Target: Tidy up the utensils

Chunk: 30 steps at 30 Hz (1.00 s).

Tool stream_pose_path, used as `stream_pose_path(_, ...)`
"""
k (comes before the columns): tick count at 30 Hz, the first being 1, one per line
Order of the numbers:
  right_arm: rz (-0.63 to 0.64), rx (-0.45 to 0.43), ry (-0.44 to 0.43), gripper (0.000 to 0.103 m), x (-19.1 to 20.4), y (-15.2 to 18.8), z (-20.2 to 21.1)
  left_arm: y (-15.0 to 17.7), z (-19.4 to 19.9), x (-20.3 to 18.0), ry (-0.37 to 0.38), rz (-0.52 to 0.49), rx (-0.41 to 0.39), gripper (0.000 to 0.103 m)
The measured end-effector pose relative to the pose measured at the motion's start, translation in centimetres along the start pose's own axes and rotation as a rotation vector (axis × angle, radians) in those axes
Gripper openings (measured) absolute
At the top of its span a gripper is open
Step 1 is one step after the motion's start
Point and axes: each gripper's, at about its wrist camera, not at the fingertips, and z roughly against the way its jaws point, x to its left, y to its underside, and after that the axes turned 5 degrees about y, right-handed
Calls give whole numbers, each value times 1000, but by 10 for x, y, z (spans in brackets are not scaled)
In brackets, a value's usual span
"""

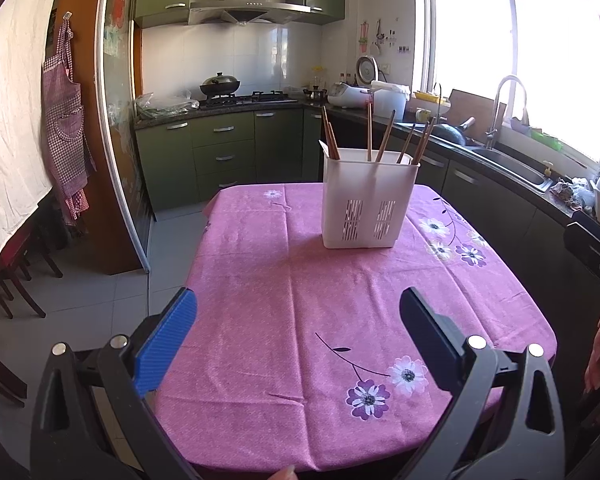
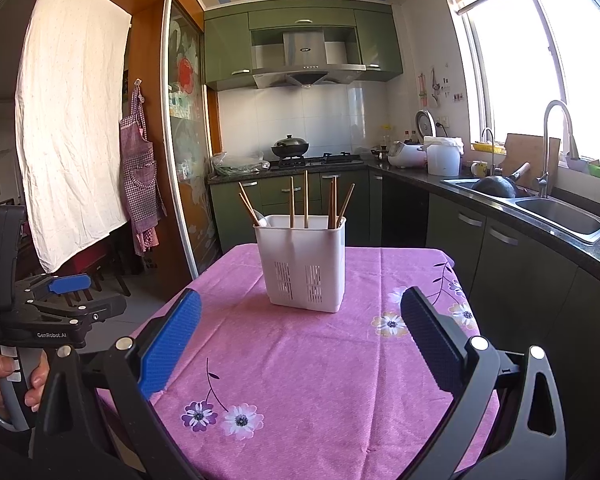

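Note:
A white slotted utensil holder [image 1: 366,200] [image 2: 303,264] stands upright on the pink flowered tablecloth [image 1: 292,300] [image 2: 300,360], toward the far end of the table. Several wooden chopsticks [image 1: 370,132] [image 2: 306,200] stick up out of it, and the right wrist view shows a white spoon [image 2: 261,220] at its left corner. My left gripper [image 1: 298,312] hangs open over the near part of the cloth, nothing between its fingers. My right gripper [image 2: 300,312] is open too, short of the holder. In the right wrist view the left gripper [image 2: 80,294] appears at the left edge, held by a hand [image 2: 0,380].
Green kitchen cabinets and a counter [image 1: 236,104] with a stove and wok lie beyond the table. A sink [image 2: 560,212] with a tall tap runs along the right under the window. A checked apron [image 1: 66,120] hangs at the left, chairs below it.

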Motion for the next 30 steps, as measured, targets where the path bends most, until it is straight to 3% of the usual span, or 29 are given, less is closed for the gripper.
stream_pose_path(30,-1,6,-5,98,1,0,-3,0,-1,0,9,-1,13,97)
